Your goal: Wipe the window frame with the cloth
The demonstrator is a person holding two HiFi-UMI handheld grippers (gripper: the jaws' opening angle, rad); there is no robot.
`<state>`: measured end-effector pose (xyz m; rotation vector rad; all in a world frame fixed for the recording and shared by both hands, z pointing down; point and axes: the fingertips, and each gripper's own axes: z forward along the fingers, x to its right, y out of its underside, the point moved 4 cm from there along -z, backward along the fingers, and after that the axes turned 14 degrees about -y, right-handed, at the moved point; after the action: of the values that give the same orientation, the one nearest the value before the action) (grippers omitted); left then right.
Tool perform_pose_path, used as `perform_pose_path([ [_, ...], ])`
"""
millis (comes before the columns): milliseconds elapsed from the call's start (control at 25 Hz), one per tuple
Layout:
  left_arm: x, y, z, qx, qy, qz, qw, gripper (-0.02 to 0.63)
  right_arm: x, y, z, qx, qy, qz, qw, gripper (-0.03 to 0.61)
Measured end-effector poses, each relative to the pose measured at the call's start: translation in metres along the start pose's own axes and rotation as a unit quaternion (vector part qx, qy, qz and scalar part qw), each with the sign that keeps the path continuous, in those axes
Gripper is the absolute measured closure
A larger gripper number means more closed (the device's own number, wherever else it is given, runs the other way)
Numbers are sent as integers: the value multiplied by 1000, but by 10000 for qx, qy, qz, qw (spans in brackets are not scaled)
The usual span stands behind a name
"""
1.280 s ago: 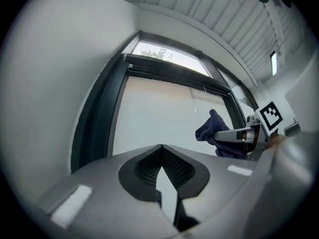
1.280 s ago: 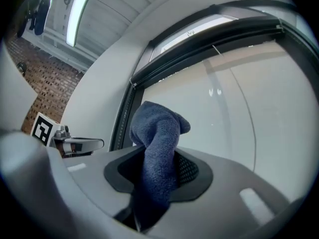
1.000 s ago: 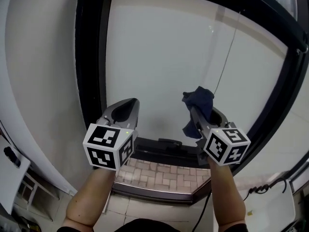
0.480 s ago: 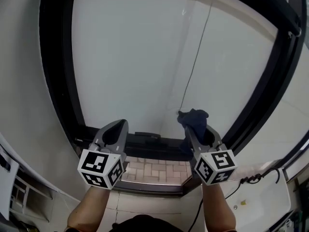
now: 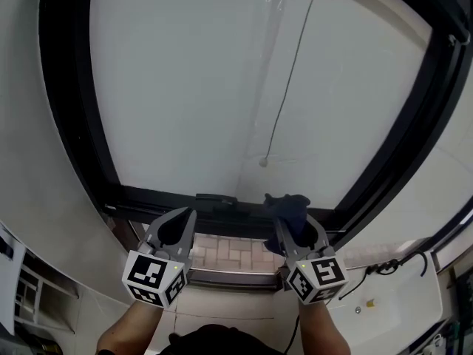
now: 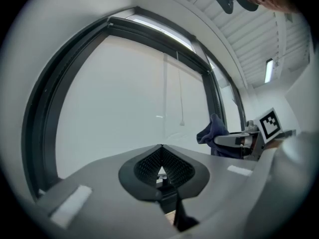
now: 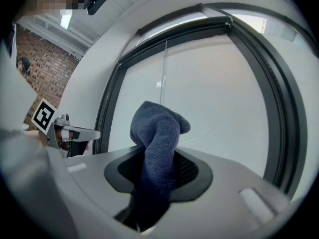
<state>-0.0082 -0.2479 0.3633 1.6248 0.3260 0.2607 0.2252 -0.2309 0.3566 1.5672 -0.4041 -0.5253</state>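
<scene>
A black window frame [image 5: 81, 124] surrounds a large white pane. In the head view its bottom rail [image 5: 222, 211] runs just beyond both grippers. My right gripper [image 5: 287, 214] is shut on a dark blue cloth [image 5: 288, 207], whose bunched end sticks up past the jaws close to the bottom rail. The cloth [image 7: 155, 133] fills the middle of the right gripper view. My left gripper [image 5: 185, 217] is shut with nothing in it, its jaws meeting at a point [image 6: 161, 148]. The left gripper view shows the cloth [image 6: 214, 131] off to its right.
A thin blind cord with a small knob [image 5: 263, 162] hangs in front of the pane. A tiled brick-pattern sill [image 5: 233, 251] lies below the frame. A white ledge with a black cable [image 5: 392, 268] is at the lower right. White walls flank the window.
The view has tilted up the window and both grippers sit lower in it, now level with the bottom rail. The cloth stays held in the right gripper.
</scene>
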Motion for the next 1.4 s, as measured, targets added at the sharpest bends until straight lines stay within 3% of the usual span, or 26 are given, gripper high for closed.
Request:
perform_pose_path([
  [80, 0, 6, -7, -48, 155, 315, 9994, 620, -2, 13, -5, -73, -9, 101, 9999, 445],
  [160, -5, 7, -13, -137, 110, 383, 9991, 620, -6, 21, -11, -128, -21, 144, 9998, 446],
  [640, 16, 35, -22, -372, 104, -63, 9992, 620, -19, 46, -28, -182, 213, 319, 9991, 456],
  [920, 8, 45, -31, -385, -82, 173, 9991, 620, -16, 60, -36, -284, 349, 385, 9982, 462],
  [1400, 6, 56, -39, -520, -85, -42, 9986, 620, -29, 61, -29, -315, 189, 351, 9987, 462],
])
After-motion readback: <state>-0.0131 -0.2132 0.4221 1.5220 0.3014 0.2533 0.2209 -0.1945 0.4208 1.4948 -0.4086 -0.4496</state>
